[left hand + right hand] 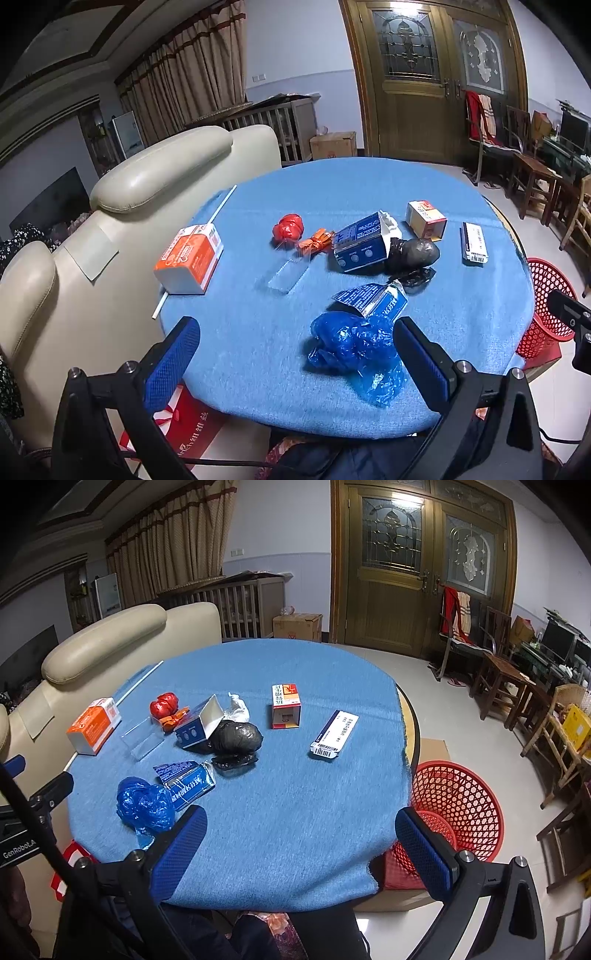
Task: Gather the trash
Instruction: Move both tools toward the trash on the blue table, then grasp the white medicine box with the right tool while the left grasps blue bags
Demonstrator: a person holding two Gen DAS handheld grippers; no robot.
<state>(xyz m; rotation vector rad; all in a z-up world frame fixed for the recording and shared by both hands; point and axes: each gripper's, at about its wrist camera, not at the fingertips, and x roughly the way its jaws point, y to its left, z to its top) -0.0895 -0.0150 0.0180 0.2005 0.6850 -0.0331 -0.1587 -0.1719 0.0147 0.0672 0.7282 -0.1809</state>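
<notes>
Both your grippers, left gripper (295,354) and right gripper (301,845), hover at table's near edge, jaws wide apart, nothing held. Blue bag (347,341) near that edge; red basket (456,806) on floor off right edge. Risk: thin plastic slips from pads, or sweeps neighbouring blue carton (373,299) off table.

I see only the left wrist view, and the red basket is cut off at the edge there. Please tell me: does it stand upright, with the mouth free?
Observer: Yes. The right wrist view shows the whole red basket. It stands upright on the floor beside the table, and its mouth is uncovered.
Operator: Thank you. Does the right claw hold something?
Observer: No. The right claw is open, and there is nothing between its fingers.
</notes>
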